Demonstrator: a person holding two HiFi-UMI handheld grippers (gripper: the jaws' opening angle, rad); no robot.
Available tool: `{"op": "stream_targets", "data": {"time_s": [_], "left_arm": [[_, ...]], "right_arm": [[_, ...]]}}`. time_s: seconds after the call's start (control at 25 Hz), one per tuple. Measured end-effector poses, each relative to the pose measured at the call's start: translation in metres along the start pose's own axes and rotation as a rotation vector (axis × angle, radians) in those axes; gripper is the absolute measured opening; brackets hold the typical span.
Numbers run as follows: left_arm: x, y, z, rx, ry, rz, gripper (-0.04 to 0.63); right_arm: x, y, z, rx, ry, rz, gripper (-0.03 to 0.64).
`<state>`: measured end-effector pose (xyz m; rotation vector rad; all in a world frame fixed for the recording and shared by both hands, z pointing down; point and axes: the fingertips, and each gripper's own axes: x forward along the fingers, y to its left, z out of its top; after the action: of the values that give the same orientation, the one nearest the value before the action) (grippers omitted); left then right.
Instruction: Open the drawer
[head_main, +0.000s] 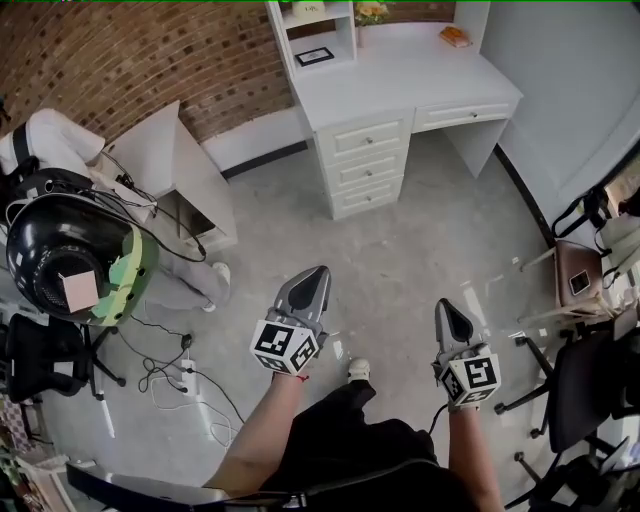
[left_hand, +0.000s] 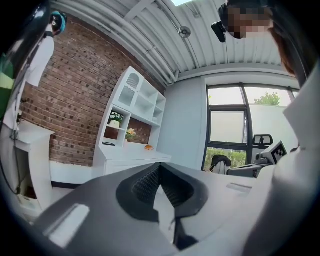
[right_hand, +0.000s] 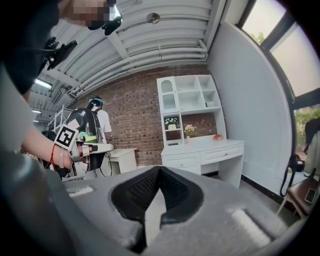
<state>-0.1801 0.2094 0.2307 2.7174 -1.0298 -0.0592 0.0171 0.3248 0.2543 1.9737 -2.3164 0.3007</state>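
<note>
Nearest us, we are holding the left gripper (head_main: 318, 272) and right gripper (head_main: 444, 306), jaws closed and empty, pointing toward the shut white drawers (head_main: 365, 138), well apart across the floor (head_main: 420, 250).

The person stands with both arms stretched forward, a gripper in each hand. The left forearm (head_main: 262, 432) is bare and reaches out to the left gripper (head_main: 318, 272), which points about level toward the far side, its jaws pressed together with nothing between them. The right forearm (head_main: 470, 455) carries the right gripper (head_main: 445, 305) well apart to the right and slightly nearer. It tips a little downward, its jaws likewise closed and empty.
</note>
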Motion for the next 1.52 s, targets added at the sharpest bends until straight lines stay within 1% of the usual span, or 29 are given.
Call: {"op": "stream_targets", "data": {"time_s": [0.2,0.32,0.56,0.72,0.92,0.96,1.08,1.16,1.32,1.52], "left_arm": [[0.035,0.019,-0.003,0.01,-0.006,-0.03,0.003],[0.049,0.023,-0.007,0.003,0.002,-0.044,0.003],[0.069,0.028,-0.016,-0.013,0.015,-0.045,0.003],[0.084,0.039,-0.025,-0.019,0.011,-0.023,0.003],[0.117,0.07,-0.017,-0.024,0.015,0.036,0.003],[0.127,0.076,-0.014,-0.029,0.015,0.047,0.003],[0.157,0.093,-0.012,-0.045,0.017,0.071,0.003],[0.179,0.102,-0.013,-0.049,0.02,0.086,0.003],[0.224,0.11,-0.016,-0.055,0.026,0.103,0.003],[0.265,0.12,-0.025,-0.063,0.046,0.129,0.003]], "right_arm": [[0.031,-0.016,-0.006,0.011,-0.006,-0.027,0.002],[0.042,-0.019,-0.008,0.01,0.005,-0.03,0.002],[0.058,-0.033,-0.014,0.004,0.034,0.0,0.002],[0.083,-0.048,-0.022,-0.002,0.046,0.018,0.002],[0.138,-0.069,-0.007,0.024,0.041,0.08,0.002],[0.151,-0.075,-0.003,0.01,0.05,0.091,0.002],[0.187,-0.091,0.003,-0.077,0.09,0.128,0.002],[0.21,-0.101,0.004,-0.106,0.113,0.162,0.002],[0.249,-0.129,-0.001,-0.095,0.15,0.202,0.002],[0.29,-0.154,-0.005,-0.081,0.168,0.244,0.003]]}}
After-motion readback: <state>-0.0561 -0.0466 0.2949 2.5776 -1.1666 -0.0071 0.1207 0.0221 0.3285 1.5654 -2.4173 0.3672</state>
